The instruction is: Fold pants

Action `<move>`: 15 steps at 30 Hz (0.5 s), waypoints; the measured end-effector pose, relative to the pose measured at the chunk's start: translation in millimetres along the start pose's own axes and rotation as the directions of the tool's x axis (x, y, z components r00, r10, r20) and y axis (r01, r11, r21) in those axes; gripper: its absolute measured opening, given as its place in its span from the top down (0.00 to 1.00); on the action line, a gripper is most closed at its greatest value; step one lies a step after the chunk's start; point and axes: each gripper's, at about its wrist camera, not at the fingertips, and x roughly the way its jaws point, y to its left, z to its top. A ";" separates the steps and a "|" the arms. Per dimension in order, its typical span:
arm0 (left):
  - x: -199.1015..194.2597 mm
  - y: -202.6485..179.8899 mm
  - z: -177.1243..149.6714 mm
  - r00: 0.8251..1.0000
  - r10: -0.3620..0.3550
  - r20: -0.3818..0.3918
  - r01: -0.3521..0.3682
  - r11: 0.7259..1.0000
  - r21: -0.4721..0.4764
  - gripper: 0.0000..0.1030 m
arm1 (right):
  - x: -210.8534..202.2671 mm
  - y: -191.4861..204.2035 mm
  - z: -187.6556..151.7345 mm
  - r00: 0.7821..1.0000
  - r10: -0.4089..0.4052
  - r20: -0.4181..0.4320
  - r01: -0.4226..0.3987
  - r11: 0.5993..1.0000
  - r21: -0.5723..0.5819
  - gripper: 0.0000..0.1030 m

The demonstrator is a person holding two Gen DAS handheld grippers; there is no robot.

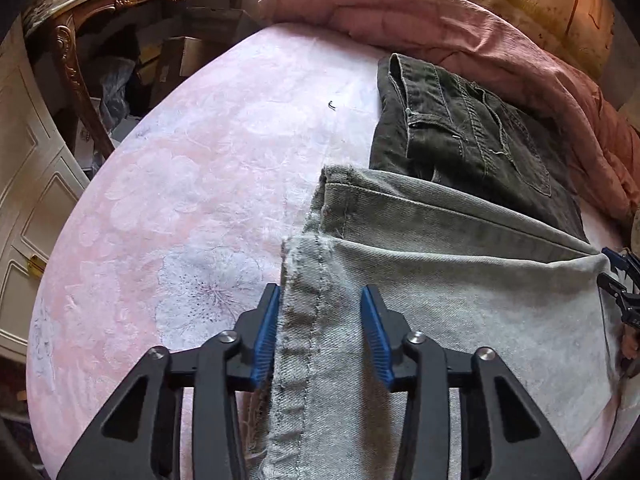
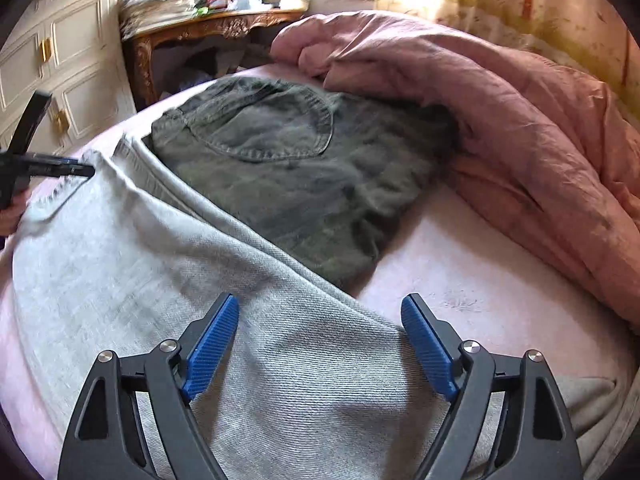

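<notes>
Light grey pants [image 1: 460,280] spread on bed [image 1: 200,180]; folded dark pants [image 1: 472,136] at 1 o'clock. Left gripper [image 1: 320,320] fingers released, straddling frayed hem; right gripper [image 2: 320,328] fingers released above cloth.

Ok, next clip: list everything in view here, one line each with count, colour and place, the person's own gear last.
light grey pants: one, pale grey denim, spread on the bed nearest the cameras, frayed hem at the left side
dark pants: one, dark olive-grey, folded, beyond the grey pair, which overlaps their near edge
bed sheet: one, pale pink with flower print, under both pairs
duvet: one, dusty pink, bunched along the far side of the bed
console table: one, carved gilt wood, cluttered with papers, beyond the bed
cabinet doors: cream, panelled, brass handles, left wall
left gripper: black with blue pads, open, straddling the frayed hem
right gripper: black with blue pads, open above the grey pants
</notes>
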 end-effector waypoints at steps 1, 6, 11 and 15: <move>-3.1 0.5 -0.2 1.000 0.012 0.012 -0.013 1.000 0.008 0.76 | -3.2 1.5 -2.2 1.000 0.020 0.016 -0.020 1.000 0.003 0.52; -18.5 6.3 0.4 0.997 -0.007 0.071 0.006 1.000 0.012 0.90 | -19.7 24.5 -11.5 0.995 -0.058 0.077 0.064 0.994 -0.086 0.82; -26.0 0.4 -0.6 0.992 0.007 0.128 -0.011 0.999 0.035 0.91 | -30.0 38.7 -13.6 0.978 -0.171 0.121 0.184 0.977 -0.107 0.96; -38.5 -5.8 3.3 0.981 0.008 0.194 -0.016 0.999 0.040 0.91 | -38.3 34.6 -10.8 0.968 -0.194 0.162 0.203 0.978 -0.039 0.98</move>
